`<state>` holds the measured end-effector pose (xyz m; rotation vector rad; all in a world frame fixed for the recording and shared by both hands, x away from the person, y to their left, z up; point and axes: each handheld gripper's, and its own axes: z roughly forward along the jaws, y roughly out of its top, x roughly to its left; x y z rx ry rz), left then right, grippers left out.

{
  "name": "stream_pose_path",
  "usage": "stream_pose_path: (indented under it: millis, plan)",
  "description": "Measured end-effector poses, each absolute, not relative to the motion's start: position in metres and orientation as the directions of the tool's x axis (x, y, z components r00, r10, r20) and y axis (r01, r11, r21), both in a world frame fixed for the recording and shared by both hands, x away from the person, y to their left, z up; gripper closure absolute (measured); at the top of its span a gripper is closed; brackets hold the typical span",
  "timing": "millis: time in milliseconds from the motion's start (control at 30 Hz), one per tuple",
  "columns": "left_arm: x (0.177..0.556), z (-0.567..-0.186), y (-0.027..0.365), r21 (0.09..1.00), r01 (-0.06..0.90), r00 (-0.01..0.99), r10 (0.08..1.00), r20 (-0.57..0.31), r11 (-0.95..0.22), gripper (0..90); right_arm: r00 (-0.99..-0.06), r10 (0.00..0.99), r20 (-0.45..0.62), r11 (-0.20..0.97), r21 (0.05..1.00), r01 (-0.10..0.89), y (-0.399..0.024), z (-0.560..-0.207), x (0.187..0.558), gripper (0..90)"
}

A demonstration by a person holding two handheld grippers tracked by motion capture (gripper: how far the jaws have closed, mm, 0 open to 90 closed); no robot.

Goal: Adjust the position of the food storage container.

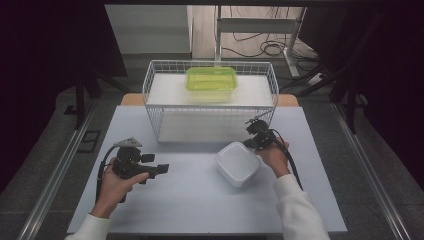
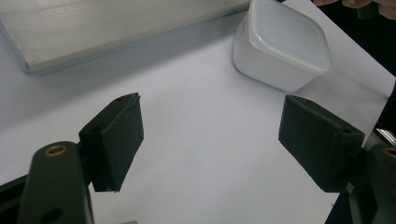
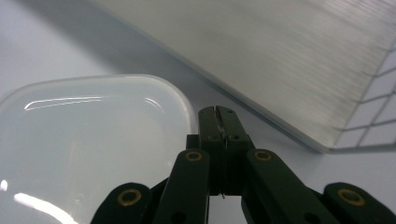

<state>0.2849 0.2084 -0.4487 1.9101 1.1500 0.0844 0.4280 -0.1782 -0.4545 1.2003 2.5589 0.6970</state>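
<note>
A white lidded square container (image 1: 237, 162) (image 2: 280, 44) (image 3: 93, 140) sits on the pale table (image 1: 200, 205), right of centre. My right gripper (image 1: 251, 143) (image 3: 218, 114) hovers at the container's far right corner, jaws pressed flat together with nothing between them, just beside the lid's rim. My left gripper (image 1: 161, 169) (image 2: 212, 126) is held over the table's left part and points at the container, well short of it. Its jaws stand wide apart over bare table.
A white wire basket (image 1: 150, 85) stands at the back of the table with a pale board (image 2: 93, 28) (image 3: 280, 60) as its floor. A green lidded container (image 1: 211, 79) rests on the basket's upper shelf. Cables lie on the floor beyond.
</note>
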Motion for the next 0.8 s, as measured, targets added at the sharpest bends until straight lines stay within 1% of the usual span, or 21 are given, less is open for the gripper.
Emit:
stream_pose_path:
  millis: [333,800]
  plan:
    - [0.285,-0.45,0.208,0.699,0.692,0.564,0.74,-0.367,-0.18,21.4,-0.695,0.717,-0.051,0.624,0.49,0.609,-0.156,-0.455,0.422,89.3]
    - [0.284,-0.451,0.206,0.694,0.695,0.566,0.738,-0.368,-0.187,21.2,-0.805,0.59,-0.065,0.728,0.474,0.495,-0.108,-0.461,0.39,89.3]
